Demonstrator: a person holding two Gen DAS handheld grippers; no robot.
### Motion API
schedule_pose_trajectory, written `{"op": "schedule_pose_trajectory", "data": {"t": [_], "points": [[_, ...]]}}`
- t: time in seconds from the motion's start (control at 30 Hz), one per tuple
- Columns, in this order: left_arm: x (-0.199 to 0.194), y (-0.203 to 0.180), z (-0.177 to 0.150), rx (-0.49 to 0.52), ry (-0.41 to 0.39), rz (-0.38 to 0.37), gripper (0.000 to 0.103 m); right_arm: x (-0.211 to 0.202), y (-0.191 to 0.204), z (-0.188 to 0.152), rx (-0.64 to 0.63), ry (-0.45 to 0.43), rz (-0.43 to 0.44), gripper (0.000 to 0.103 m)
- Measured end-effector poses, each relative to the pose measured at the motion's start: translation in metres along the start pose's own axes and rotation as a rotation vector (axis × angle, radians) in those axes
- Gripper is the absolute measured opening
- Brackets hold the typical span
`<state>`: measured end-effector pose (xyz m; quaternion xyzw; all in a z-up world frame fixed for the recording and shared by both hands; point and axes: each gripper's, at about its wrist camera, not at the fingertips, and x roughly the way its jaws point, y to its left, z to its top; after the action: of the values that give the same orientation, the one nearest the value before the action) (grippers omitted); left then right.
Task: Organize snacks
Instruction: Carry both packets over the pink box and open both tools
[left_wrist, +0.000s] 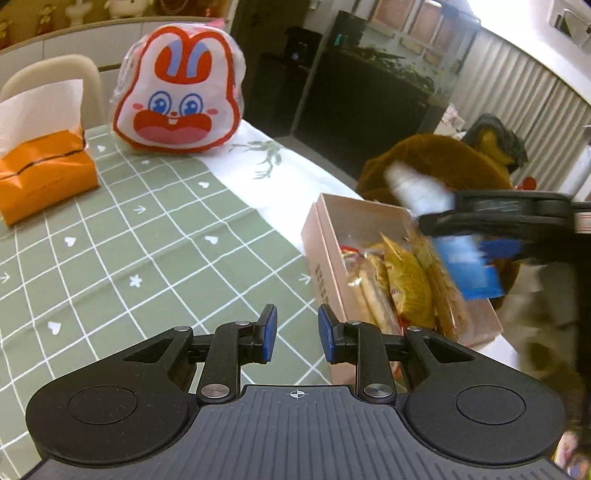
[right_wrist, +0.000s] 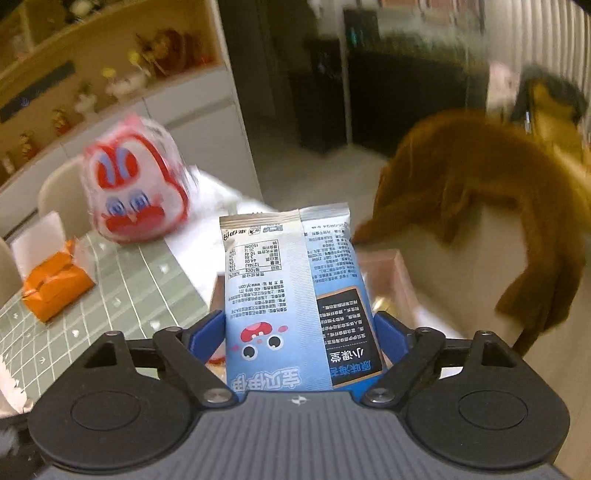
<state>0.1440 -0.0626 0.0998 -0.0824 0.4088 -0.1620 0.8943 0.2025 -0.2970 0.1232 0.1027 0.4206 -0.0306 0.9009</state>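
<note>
A pink cardboard box (left_wrist: 325, 236) stands at the table's right edge and holds several yellow snack packets (left_wrist: 406, 288). My right gripper (right_wrist: 299, 332) is shut on a blue-and-silver snack packet (right_wrist: 291, 295) and holds it above the box (right_wrist: 399, 273). In the left wrist view the right gripper (left_wrist: 491, 236) comes in from the right over the box with the blurred blue packet (left_wrist: 465, 266). My left gripper (left_wrist: 293, 332) is open and empty, low over the green checked tablecloth (left_wrist: 147, 236), just left of the box.
A rabbit-face bag (left_wrist: 177, 92) stands at the far table edge. An orange tissue pack (left_wrist: 40, 173) lies at the left. A brown furry garment (right_wrist: 480, 192) hangs over a chair behind the box.
</note>
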Motion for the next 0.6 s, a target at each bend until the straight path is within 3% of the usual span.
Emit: {"op": "schedule_pose_trajectory", "data": {"t": [0.07,0.33,0.43,0.6], "points": [[0.004,0.000,0.000,0.001,0.012,-0.015,0.028,0.010,-0.001,-0.007,0.030,0.033,0.014,0.086],[0.021,-0.002,0.007,-0.075,0.027,-0.120,0.028,-0.007,-0.024,-0.014,0.008,-0.003,0.033,0.086],[0.037,-0.010,0.015,-0.090,0.024,-0.115,0.028,-0.016,-0.040,-0.015,0.015,-0.030,-0.012,0.086],[0.054,-0.036,0.033,-0.085,0.003,-0.183,0.026,-0.023,-0.061,-0.027,0.008,-0.047,-0.064,0.085]]}}
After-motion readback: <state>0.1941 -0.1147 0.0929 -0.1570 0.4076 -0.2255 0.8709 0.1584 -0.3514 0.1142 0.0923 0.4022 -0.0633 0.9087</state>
